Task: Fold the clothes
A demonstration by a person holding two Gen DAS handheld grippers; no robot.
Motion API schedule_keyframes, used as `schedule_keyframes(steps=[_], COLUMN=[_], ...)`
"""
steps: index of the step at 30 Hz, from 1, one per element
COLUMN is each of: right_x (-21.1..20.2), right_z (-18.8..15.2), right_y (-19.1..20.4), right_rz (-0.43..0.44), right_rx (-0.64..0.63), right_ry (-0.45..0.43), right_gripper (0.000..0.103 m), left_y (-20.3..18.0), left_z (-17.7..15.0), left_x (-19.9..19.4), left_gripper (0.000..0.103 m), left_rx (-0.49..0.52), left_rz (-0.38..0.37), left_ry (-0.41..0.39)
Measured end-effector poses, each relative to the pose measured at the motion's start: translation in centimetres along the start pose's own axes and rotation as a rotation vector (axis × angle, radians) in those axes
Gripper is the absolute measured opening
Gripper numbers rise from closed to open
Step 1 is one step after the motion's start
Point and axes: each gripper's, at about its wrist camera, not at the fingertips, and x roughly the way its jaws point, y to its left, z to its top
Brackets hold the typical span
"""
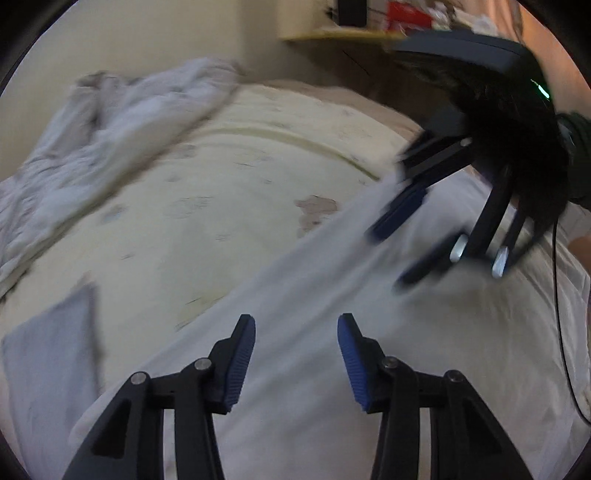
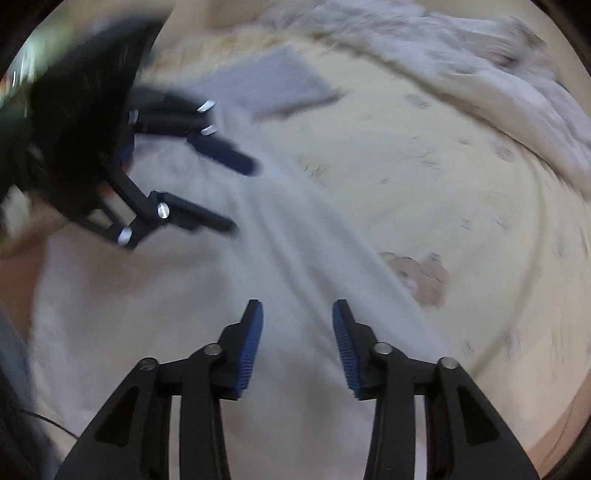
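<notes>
Left-wrist view. The left gripper (image 1: 296, 332) stands with its blue-padded jaws wide apart and nothing between them. The white garment (image 1: 303, 369) lies directly beneath and ahead of it, spread on the cream bed sheet (image 1: 207, 192). The garment's long axis runs as a diagonal band from below the gripper up toward its right, where the right gripper (image 1: 391, 251) hovers over the far part of the cloth, jaws parted and apparently empty. The garment's straight edge passes just to the left of the left gripper's fingers, so that edge is nearer the left gripper than the right. To the left of this gripper lies a flat grey folded piece (image 1: 51, 354); ahead and to the left, well apart, is a crumpled grey heap (image 1: 110, 122).

Right-wrist view. The right gripper (image 2: 297, 328) is likewise wide, holding nothing, with the white garment (image 2: 207, 295) under and ahead of it. Here the cloth's free edge runs to the right of the fingers. The left gripper (image 2: 240, 195) appears ahead to the left, above the cloth, jaws apart.

Differences between views. Only the right-wrist view shows the folded grey piece (image 2: 273, 85) lying beyond the garment's far end. Only the left-wrist view shows a shelf (image 1: 340, 35) on the wall. Motion blur hides whether the garment is single or already doubled, so fold stage cannot be judged.
</notes>
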Motion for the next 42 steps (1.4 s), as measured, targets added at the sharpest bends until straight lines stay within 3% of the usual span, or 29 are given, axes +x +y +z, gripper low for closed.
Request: schedule_keyframes(steps=[2,3,4,5,8,10,12,15,19,25,27,28,29,32,37,42], right_x=[2.7,3.0,2.6,2.1,-0.3,-2.4,-4.4,-7.0,-6.9,-6.8,-5.8,-6.2,-6.5,-6.8,-6.4,-5.0], right_z=[0.8,0.3,-0.5,-1.3,-5.0,-6.9,-8.9,-10.1,-11.2,-15.8,-16.5,-16.8,-17.1,-17.5,-17.1,-16.3], right_y=[1.3,0.6,-0.6,-1.7,-4.6,-5.1,-5.7,-1.4,3.1,7.0,7.0,6.9,6.9,6.6,8.0,9.4], right_rz=[-0.026,-0.050,-0.074,-0.099,-0.178,-0.206,-0.234,-0.204,-0.105,-0.002,-0.019,-0.019,-0.019,-0.013,-0.082,-0.135], right_rx=[-0.067,-0.067,-0.041,-0.015,0.057,0.109,0.160,0.167,0.197,0.343,0.356,0.370,0.384,0.432,0.363,0.293], right_ry=[0.056,0.066,0.058,0.050,0.058,0.047,0.036,-0.055,-0.134,-0.169,-0.186,-0.202,-0.219,-0.255,-0.219,-0.175], right_gripper=[0.052,0.059,0.065,0.075,0.084,0.084,0.084,0.084,0.084,0.085,0.085,0.085,0.085,0.085,0.089,0.100], left_y=[1.1,2.5,3.7,4.9,8.9,11.5,13.3,15.2,15.7,13.1,14.1,14.6,14.8,16.2,17.4,18.6], left_z=[0.2,-0.1,-0.4,-0.6,-2.5,-4.3,-6.2,-10.8,-14.5,-15.3,-14.7,-14.4,-14.2,-13.7,-14.2,-15.2], left_x=[3.2,4.2,4.0,3.8,2.0,-0.5,-4.5,-10.4,-11.4,-9.4,-7.8,-7.2,-6.9,-6.5,-7.0,-6.7], left_gripper=[0.050,0.055,0.068,0.069,0.076,0.074,0.074,0.074,0.074,0.073,0.064,0.054,0.045,0.034,0.034,0.035], left_rx=[-0.026,-0.066,-0.106,-0.144,-0.213,-0.282,-0.381,-0.568,-0.643,-0.565,-0.590,-0.599,-0.599,-0.648,-0.703,-0.683], left_rz=[0.084,0.113,0.126,0.139,0.212,0.345,0.322,0.308,0.256,0.200,0.159,0.143,0.153,0.172,0.143,0.174], left_ry=[0.094,0.127,0.118,0.111,0.118,0.125,0.032,-0.051,-0.012,-0.021,-0.025,-0.028,-0.022,-0.038,-0.074,0.009])
